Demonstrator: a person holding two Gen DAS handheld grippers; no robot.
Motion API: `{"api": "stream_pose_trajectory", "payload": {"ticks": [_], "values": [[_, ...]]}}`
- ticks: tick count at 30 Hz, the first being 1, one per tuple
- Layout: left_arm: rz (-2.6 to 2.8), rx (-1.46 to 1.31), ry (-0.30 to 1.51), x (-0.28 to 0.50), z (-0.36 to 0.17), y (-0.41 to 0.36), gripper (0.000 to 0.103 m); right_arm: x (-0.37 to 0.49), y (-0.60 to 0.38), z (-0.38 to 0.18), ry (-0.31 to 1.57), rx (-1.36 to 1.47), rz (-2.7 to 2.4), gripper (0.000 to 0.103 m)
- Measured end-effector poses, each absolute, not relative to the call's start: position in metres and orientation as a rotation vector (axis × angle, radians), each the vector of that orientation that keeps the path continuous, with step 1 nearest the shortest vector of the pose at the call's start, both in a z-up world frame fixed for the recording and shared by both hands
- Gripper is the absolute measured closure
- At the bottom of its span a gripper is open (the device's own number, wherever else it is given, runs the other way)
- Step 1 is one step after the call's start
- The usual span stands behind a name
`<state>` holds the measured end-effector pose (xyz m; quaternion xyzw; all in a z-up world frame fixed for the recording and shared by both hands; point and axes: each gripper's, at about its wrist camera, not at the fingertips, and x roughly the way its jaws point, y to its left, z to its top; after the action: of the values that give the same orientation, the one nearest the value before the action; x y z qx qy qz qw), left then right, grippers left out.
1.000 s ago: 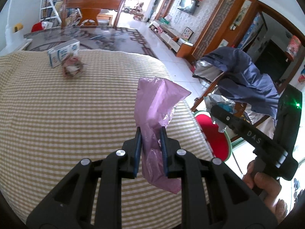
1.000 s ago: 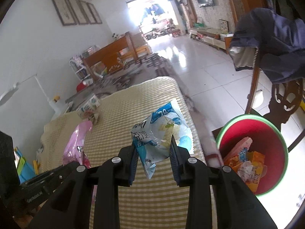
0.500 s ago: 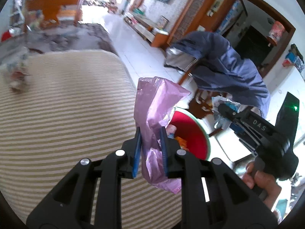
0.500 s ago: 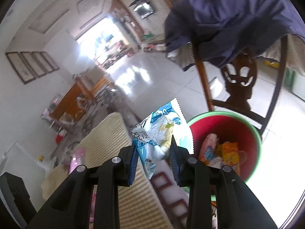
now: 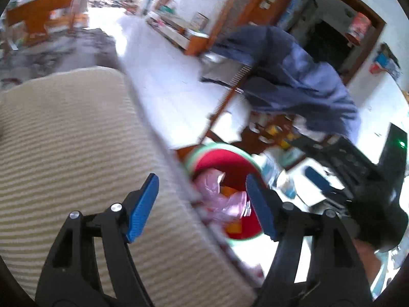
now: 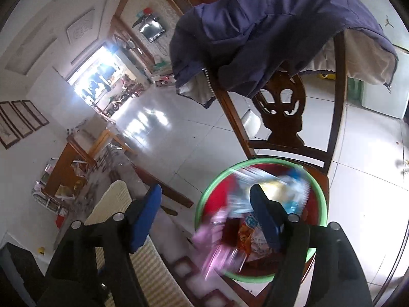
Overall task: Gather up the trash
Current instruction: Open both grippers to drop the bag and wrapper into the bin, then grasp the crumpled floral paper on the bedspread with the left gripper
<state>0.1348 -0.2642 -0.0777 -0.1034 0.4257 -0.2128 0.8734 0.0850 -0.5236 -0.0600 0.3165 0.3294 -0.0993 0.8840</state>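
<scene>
My left gripper [image 5: 202, 181] hangs over the table edge, its jaws opening with nothing between them. Below it the pink plastic bag [image 5: 222, 199] drops, blurred, into the red bin with a green rim [image 5: 204, 151]. My right gripper [image 6: 205, 192] points down at the same bin [image 6: 320, 199], its jaws also opening and empty. The blue-and-white snack packet [image 6: 271, 184] falls blurred over the bin's mouth. The pink bag [image 6: 217, 243] shows at the bin's near left rim. Orange wrappers lie inside the bin.
The table with the striped cloth [image 5: 76, 153] fills the left of the left wrist view. Behind the bin stands a carved wooden chair [image 6: 281, 117] with a dark blue jacket [image 6: 268, 25] draped over it. White tiled floor [image 6: 179, 138] stretches beyond.
Both grippers swung from the table toward the bin and opened. The pink bag left the left jaws and the snack packet left the right jaws; both now fall into the bin.
</scene>
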Motion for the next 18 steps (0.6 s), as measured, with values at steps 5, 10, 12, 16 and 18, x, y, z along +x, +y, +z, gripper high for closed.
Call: {"api": "stream_pose_trajectory", "payload": {"ticks": [5,10,12,16,18], "values": [[-0.177,-0.218,0.821,0.145,-0.079,-0.173,0.033,0.089,-0.512,-0.058,0.676,0.669,-0.157,0.024],[0.113,-0.247,0.792,0.156,-0.083,-0.074,0.033,0.100,-0.489,-0.058,0.707,0.644,-0.088,0.023],[0.178,-0.260,0.807,0.166,-0.088,-0.046,0.033,0.102,-0.478,-0.057,0.714,0.608,-0.064,0.023],[0.203,-0.324,0.853,0.194,-0.100,-0.016,0.032,0.105,-0.467,-0.056,0.727,0.560,-0.048,0.023],[0.201,-0.342,0.878,0.207,-0.109,-0.008,0.032,0.107,-0.463,-0.058,0.741,0.549,-0.043,0.023]]}}
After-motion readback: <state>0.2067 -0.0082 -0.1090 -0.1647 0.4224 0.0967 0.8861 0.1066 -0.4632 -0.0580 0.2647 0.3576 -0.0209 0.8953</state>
